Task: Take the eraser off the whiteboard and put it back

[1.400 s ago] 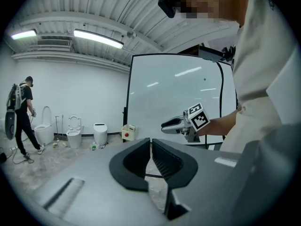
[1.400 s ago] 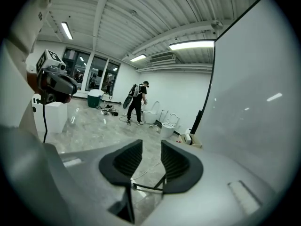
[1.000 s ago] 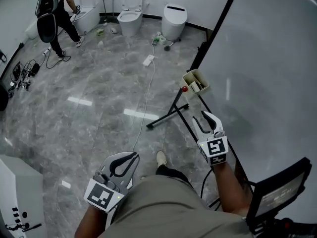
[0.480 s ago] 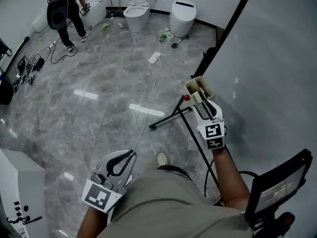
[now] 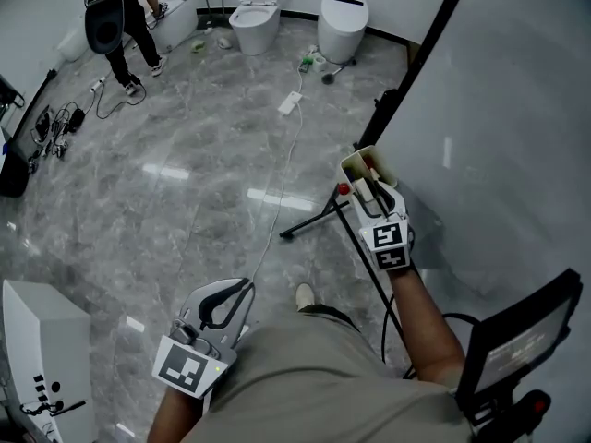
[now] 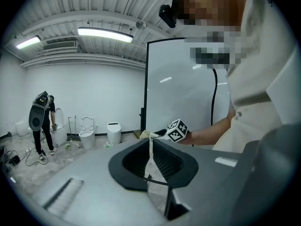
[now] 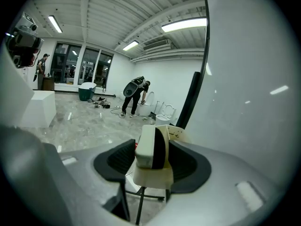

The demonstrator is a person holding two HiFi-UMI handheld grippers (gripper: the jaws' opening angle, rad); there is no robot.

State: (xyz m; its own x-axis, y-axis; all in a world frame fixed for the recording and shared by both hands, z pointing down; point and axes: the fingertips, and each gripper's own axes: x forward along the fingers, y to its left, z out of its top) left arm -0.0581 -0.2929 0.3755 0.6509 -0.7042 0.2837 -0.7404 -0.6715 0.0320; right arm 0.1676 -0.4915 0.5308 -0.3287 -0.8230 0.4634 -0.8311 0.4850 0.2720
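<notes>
The right tongs (image 5: 372, 188) are held at a cream holder (image 5: 355, 167) that is fixed to the frame at the lower edge of the whiteboard (image 5: 499, 137). The eraser (image 7: 151, 147) is seated upright in this holder, with its cream body on the left and its dark felt face on the right in the right gripper view. The jaws of the right tongs have just been opened and are spread wide. The eraser is located between them, but it is not clamped: a gap is seen beside the cream body, and the eraser is carried by the holder alone. A red knob (image 5: 343, 189) is seen just beside the holder, on the stand.

The left tongs (image 5: 242, 292) are held low, near the person's body and well apart from the whiteboard. Their jaw tips are brought together, only a narrow slit is left between the pads, and nothing is gripped.

The whiteboard is carried on a black stand, of which one foot (image 5: 314, 220) is set on the grey marble floor (image 5: 185, 155). A white cable (image 5: 277, 201) is laid across the floor towards two toilets (image 5: 254, 7) placed along the far wall. A second person (image 5: 115, 17) is seen bent over there.
</notes>
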